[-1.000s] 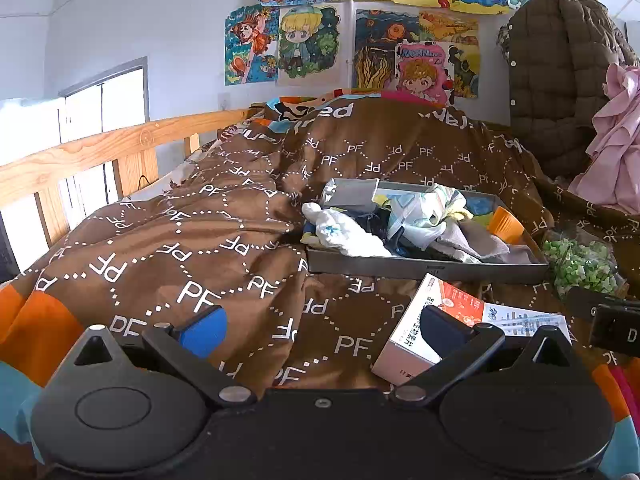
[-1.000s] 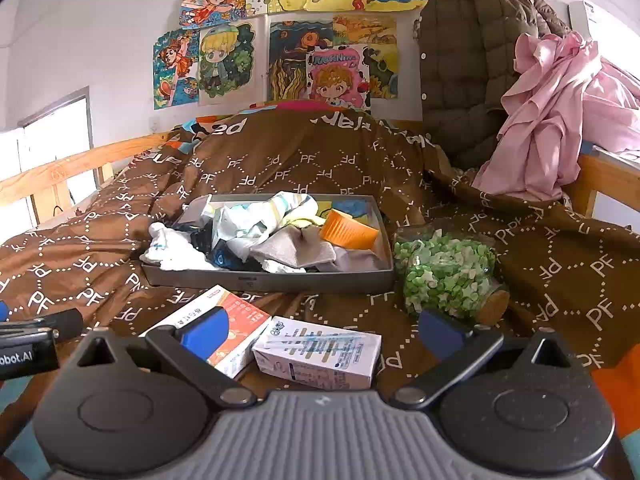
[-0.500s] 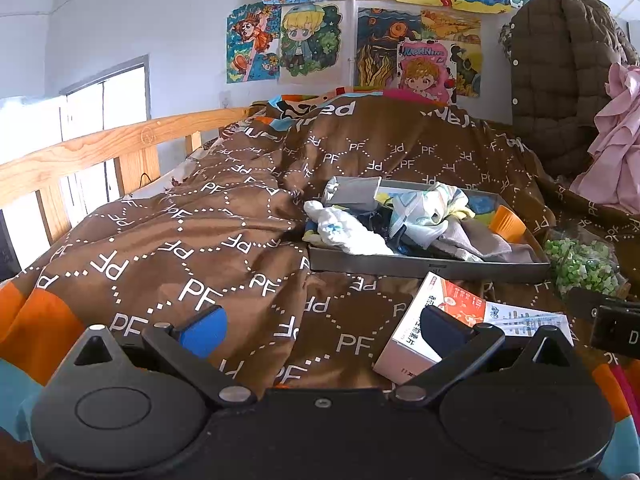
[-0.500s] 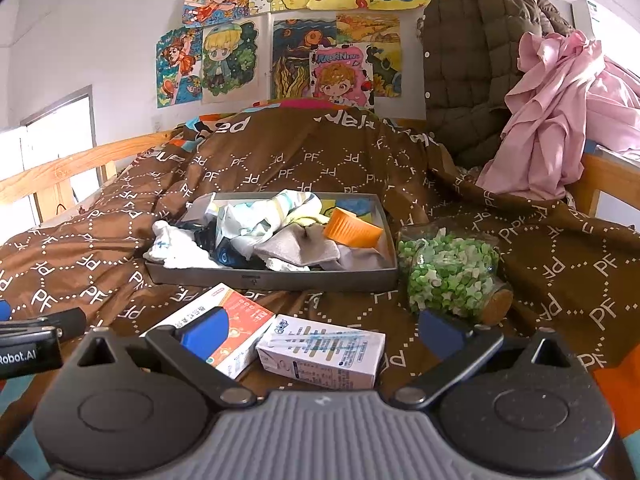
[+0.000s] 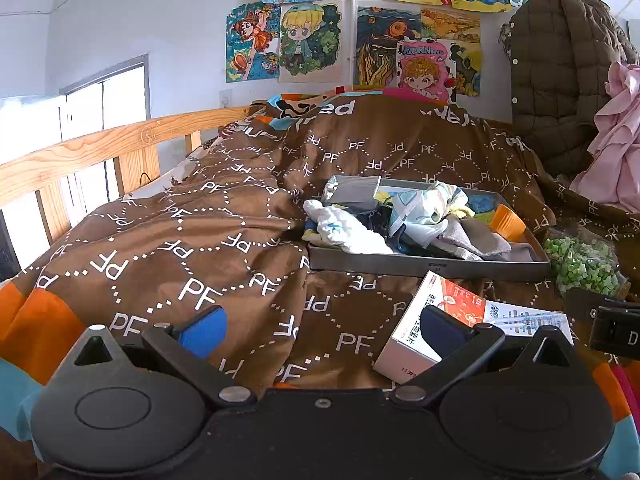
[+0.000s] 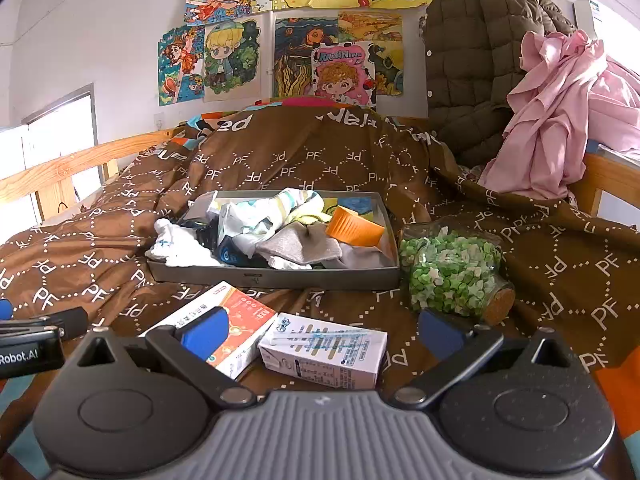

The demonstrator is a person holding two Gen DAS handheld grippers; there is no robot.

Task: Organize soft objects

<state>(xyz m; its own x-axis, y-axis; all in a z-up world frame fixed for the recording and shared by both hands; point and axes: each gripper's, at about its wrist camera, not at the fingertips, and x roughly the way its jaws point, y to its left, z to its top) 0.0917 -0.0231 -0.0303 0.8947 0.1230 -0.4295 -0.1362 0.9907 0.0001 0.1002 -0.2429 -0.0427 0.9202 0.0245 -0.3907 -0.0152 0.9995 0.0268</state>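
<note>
A grey tray (image 6: 276, 279) (image 5: 428, 267) rests on the brown bedspread, heaped with soft things: a white sock (image 6: 178, 246) (image 5: 344, 232) hanging over its left rim, a pale patterned cloth (image 6: 264, 216) (image 5: 430, 208), a grey cloth (image 6: 298, 246) and an orange cup (image 6: 354, 232) (image 5: 507, 222). My left gripper (image 5: 322, 332) is open above the spread, left of the tray and well short of it. My right gripper (image 6: 320, 332) is open over two cartons, short of the tray. Nothing is held.
An orange-and-white carton (image 6: 230, 322) (image 5: 430, 320) and a white carton (image 6: 324, 350) lie in front of the tray. A corked glass jar of green bits (image 6: 452, 272) lies at the tray's right. A wooden rail (image 5: 80, 152) runs on the left; a brown jacket (image 6: 476, 56) and pink clothes (image 6: 556, 116) hang at right.
Both views have shifted slightly, with the tray a little lower in frame. The grippers stay open and no object has moved.
</note>
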